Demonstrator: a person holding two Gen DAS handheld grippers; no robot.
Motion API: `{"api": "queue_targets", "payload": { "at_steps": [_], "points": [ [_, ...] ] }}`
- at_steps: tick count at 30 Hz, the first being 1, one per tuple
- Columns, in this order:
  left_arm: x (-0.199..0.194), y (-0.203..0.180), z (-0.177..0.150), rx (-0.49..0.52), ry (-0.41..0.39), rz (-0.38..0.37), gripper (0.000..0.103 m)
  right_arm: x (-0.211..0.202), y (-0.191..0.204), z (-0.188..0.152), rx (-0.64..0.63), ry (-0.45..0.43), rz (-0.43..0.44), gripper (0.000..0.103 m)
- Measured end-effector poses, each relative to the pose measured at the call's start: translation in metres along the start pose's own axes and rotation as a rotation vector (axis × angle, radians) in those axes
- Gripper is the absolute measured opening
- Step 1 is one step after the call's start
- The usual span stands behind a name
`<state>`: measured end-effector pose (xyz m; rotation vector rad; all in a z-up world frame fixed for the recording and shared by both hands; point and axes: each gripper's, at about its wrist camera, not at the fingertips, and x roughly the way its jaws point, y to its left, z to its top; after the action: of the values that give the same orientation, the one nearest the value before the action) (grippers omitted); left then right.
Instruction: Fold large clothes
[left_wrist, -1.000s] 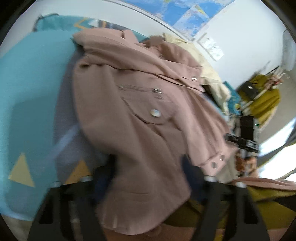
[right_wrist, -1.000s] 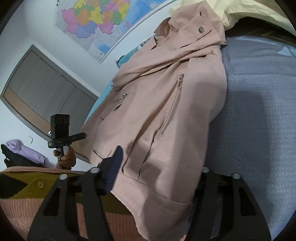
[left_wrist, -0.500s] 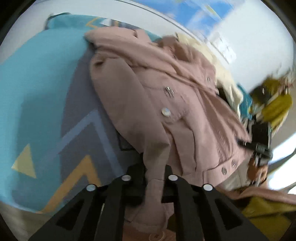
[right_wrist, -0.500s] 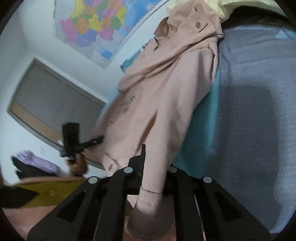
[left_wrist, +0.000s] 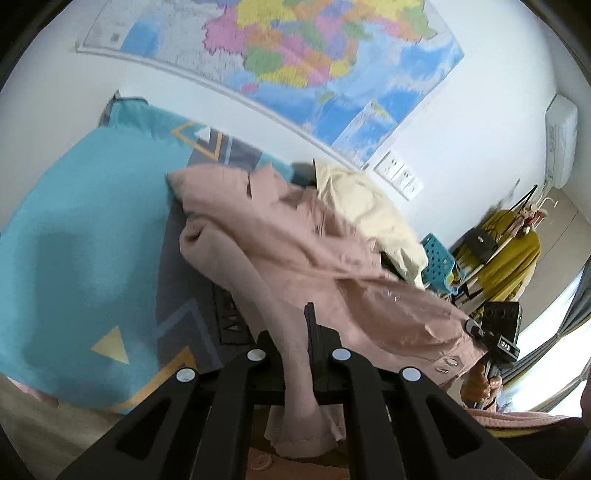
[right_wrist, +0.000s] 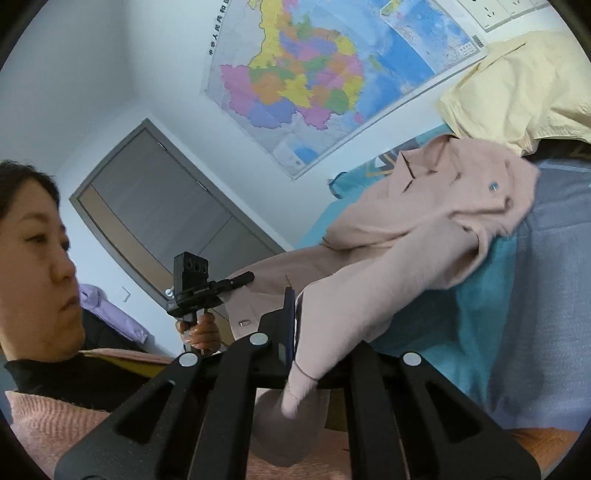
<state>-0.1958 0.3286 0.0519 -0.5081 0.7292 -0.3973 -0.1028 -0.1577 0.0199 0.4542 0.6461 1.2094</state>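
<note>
The pink jacket (left_wrist: 295, 251) lies half-raised off the blue bedspread (left_wrist: 85, 236), its hem clamped in both the left gripper (left_wrist: 299, 354) and right gripper (right_wrist: 295, 332), so lifting evenly should keep the fold line straight.

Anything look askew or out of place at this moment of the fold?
The pink jacket is bunched and twisted, not spread flat: its collar end lies crumpled on the bed cover beside a cream garment, while the left claw and right claw each pinch a lower edge. Nothing looks damaged.
</note>
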Motion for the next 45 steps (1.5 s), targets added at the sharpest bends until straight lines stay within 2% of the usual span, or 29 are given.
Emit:
{"api": "queue_targets", "payload": {
  "at_steps": [8, 22, 31, 42, 45],
  "points": [
    [0.012, 0.004, 0.024, -0.011, 0.032, 0.017, 0.005, 0.009, -0.004, 0.022, 0.020, -0.023, -0.018, 0.006],
    [0.032, -0.004, 0.080, 0.076, 0.056, 0.063, 0.005, 0.019, -0.024, 0.085, 0.054, -0.093, -0.050, 0.006],
    [0.047, -0.009, 0.119, 0.119, 0.058, 0.110, 0.005, 0.032, -0.036, 0.126, 0.076, -0.093, -0.065, 0.007],
    [0.092, 0.000, 0.180, 0.122, 0.090, 0.164, 0.005, 0.057, -0.074, 0.183, 0.157, -0.092, -0.097, 0.008],
    [0.110, 0.006, 0.196, 0.115, 0.107, 0.178, 0.005, 0.066, -0.095, 0.199, 0.205, -0.092, -0.103, 0.008]
  ]
}}
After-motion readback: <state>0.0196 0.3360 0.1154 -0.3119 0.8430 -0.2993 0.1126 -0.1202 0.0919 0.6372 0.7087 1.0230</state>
